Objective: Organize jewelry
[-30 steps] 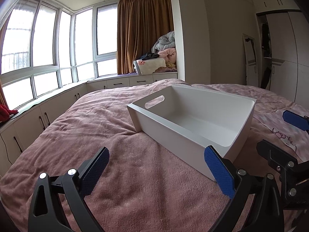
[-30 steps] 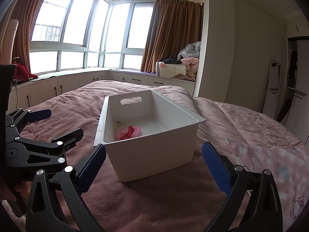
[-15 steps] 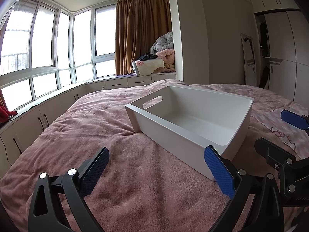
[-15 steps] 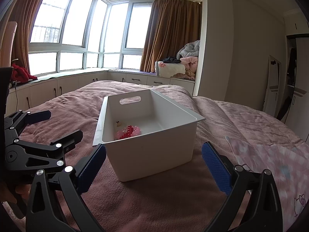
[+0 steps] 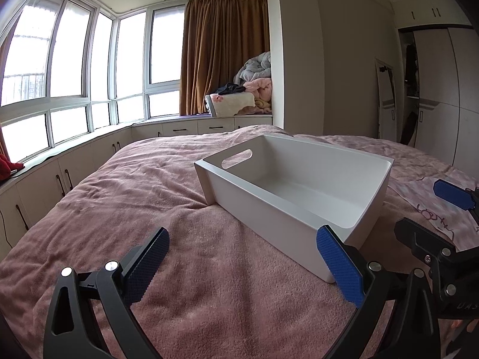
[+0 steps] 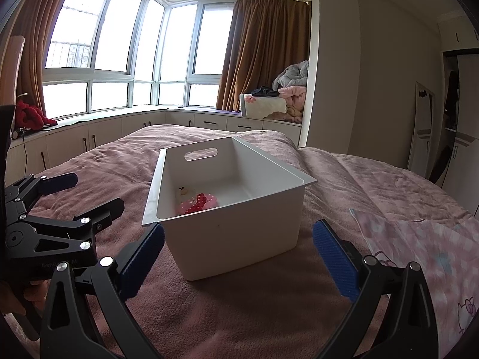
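Observation:
A white plastic bin (image 6: pixel 239 230) with a handle slot stands on the pink bedspread; it also shows in the left wrist view (image 5: pixel 260 209). Red and pink bead jewelry (image 6: pixel 199 203) and a small pale piece (image 6: pixel 183 191) lie inside it, hidden in the left wrist view. My left gripper (image 5: pixel 242 263) is open and empty, in front and left of the bin; it also shows in the right wrist view (image 6: pixel 86 191). My right gripper (image 6: pixel 239 257) is open and empty, just before the bin's near wall; it also shows in the left wrist view (image 5: pixel 431 209).
A pink Hello Kitty cloth (image 6: pixel 425 257) lies on the bed right of the bin. Low cabinets (image 5: pixel 89 161) and windows run along the left and back. A pile of blankets (image 6: pixel 287 95) sits on the window seat. A wardrobe (image 5: pixel 434 95) stands at the right.
Both views have drifted slightly; the bin sits a little lower and left in the frames. Both grippers stay open and empty.

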A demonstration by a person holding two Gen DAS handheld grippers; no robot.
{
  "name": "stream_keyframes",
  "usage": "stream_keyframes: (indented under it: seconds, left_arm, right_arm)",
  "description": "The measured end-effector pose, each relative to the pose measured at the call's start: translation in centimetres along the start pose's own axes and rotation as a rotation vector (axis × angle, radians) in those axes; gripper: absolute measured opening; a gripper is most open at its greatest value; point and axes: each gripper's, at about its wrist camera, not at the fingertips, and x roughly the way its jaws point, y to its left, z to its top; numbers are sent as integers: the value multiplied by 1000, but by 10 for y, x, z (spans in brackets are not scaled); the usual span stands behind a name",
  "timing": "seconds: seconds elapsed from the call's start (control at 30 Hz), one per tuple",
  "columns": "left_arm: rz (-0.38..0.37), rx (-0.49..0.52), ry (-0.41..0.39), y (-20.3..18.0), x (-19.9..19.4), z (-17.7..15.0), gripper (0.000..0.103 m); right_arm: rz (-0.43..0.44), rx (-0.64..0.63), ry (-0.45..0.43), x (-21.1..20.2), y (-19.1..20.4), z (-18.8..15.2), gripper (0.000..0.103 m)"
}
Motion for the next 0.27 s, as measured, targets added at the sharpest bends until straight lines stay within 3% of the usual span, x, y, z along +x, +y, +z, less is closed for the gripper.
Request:
stream_keyframes:
  seconds: [0.27]
  left_arm:
    - [-9,17,-14,-5,-1,4,99]
  right_arm:
    - [2,-3,4,1,0,0,98]
